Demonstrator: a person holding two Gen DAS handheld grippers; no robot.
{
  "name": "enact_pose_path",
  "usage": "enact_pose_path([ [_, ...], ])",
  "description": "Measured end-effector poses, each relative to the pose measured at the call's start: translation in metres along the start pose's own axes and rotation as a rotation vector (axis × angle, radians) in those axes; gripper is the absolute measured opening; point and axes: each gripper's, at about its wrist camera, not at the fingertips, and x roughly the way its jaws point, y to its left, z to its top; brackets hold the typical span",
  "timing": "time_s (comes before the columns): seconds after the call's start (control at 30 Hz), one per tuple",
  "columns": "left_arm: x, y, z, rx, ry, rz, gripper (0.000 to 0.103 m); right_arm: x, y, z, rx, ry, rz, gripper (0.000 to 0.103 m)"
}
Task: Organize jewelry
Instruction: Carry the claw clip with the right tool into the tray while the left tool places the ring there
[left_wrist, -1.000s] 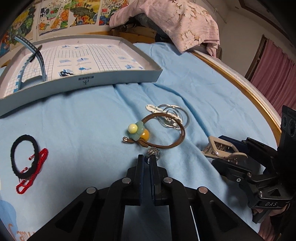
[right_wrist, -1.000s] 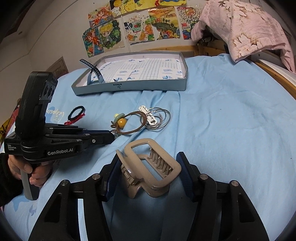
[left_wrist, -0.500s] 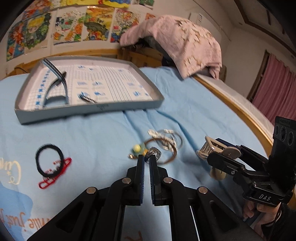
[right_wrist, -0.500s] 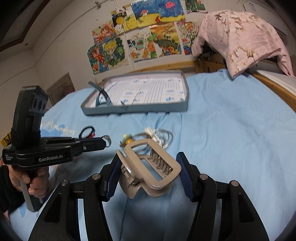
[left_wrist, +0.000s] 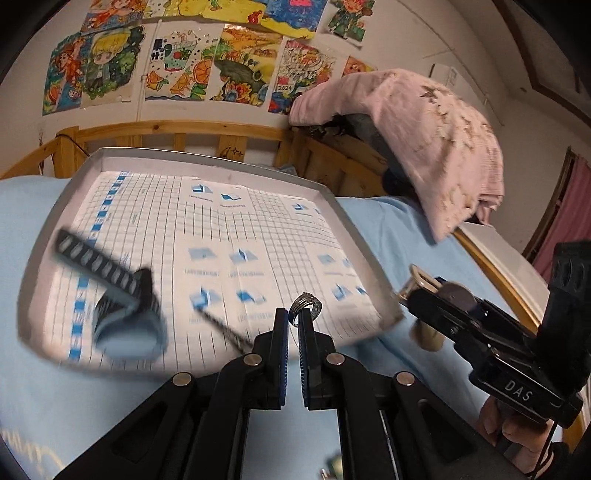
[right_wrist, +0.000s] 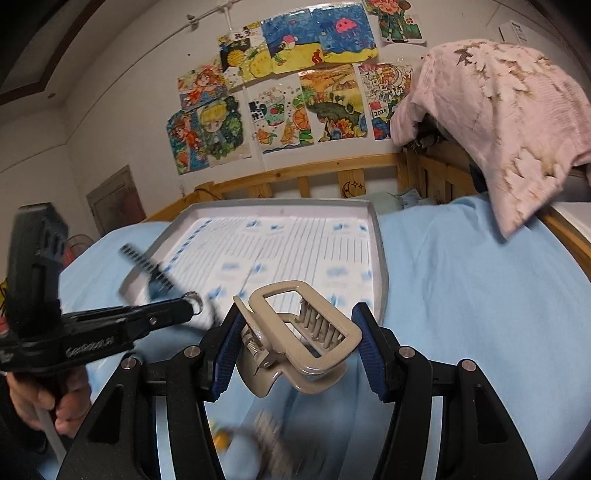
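My left gripper (left_wrist: 291, 321) is shut on a small silver ring (left_wrist: 306, 304) and holds it over the near edge of the grey tray (left_wrist: 364, 258). It also shows in the right wrist view (right_wrist: 190, 306), with the ring (right_wrist: 194, 302) at its tip. My right gripper (right_wrist: 295, 343) is shut on a beige claw hair clip (right_wrist: 299, 332), just before the tray's near right corner (right_wrist: 382, 266). In the left wrist view the right gripper (left_wrist: 417, 291) holds the clip (left_wrist: 419, 278) beside that corner. A blue and black headband (left_wrist: 110, 284) lies in the tray.
The tray rests on a light blue bedsheet (right_wrist: 461, 277). A wooden bed rail (right_wrist: 295, 181) runs behind it, with a pink cloth (right_wrist: 491, 110) draped at the right. Blurred jewelry (right_wrist: 258, 435) lies on the sheet under my right gripper.
Both grippers have lifted from the sheet and moved forward to the tray, each still holding its item. The jewelry pile has dropped out below the views.
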Motion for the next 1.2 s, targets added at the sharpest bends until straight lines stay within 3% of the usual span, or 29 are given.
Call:
enact_pose_path([
  [0.17, 0.033, 0.010, 0.010, -0.028, 0.037, 0.042, 0.006, 0.054, -0.006, 0.014, -0.003, 0.030, 0.017, 0.054],
  [0.4, 0.060, 0.016, 0.001, -0.042, 0.096, 0.059, 0.006, 0.096, -0.019, 0.001, 0.025, 0.092, 0.047, 0.054],
  [0.7, 0.054, 0.013, -0.003, -0.045, 0.097, 0.077, 0.007, 0.097, -0.023, -0.007, 0.027, 0.098, 0.033, 0.055],
  [0.77, 0.050, 0.012, -0.003, -0.046, 0.097, 0.080, 0.007, 0.092, -0.024, -0.005, 0.030, 0.083, 0.026, 0.062],
  [0.97, 0.024, 0.008, -0.003, -0.046, 0.067, 0.066, 0.008, 0.065, -0.033, 0.001, 0.051, 0.027, 0.007, 0.066],
  [1.03, 0.007, 0.004, -0.005, -0.046, 0.037, 0.065, 0.014, 0.050, -0.032, 0.004, 0.044, -0.008, -0.003, 0.072],
  [1.13, -0.019, 0.000, -0.007, -0.069, -0.030, 0.065, 0.049, 0.023, -0.028, 0.013, 0.035, -0.066, -0.015, 0.075],
  [1.17, -0.033, 0.000, -0.008, -0.079, -0.071, 0.075, 0.065, 0.013, -0.028, 0.015, 0.036, -0.081, -0.017, 0.077],
  [1.2, -0.047, -0.002, -0.010, -0.084, -0.115, 0.090, 0.067, 0.001, -0.026, 0.017, 0.033, -0.100, -0.017, 0.079],
])
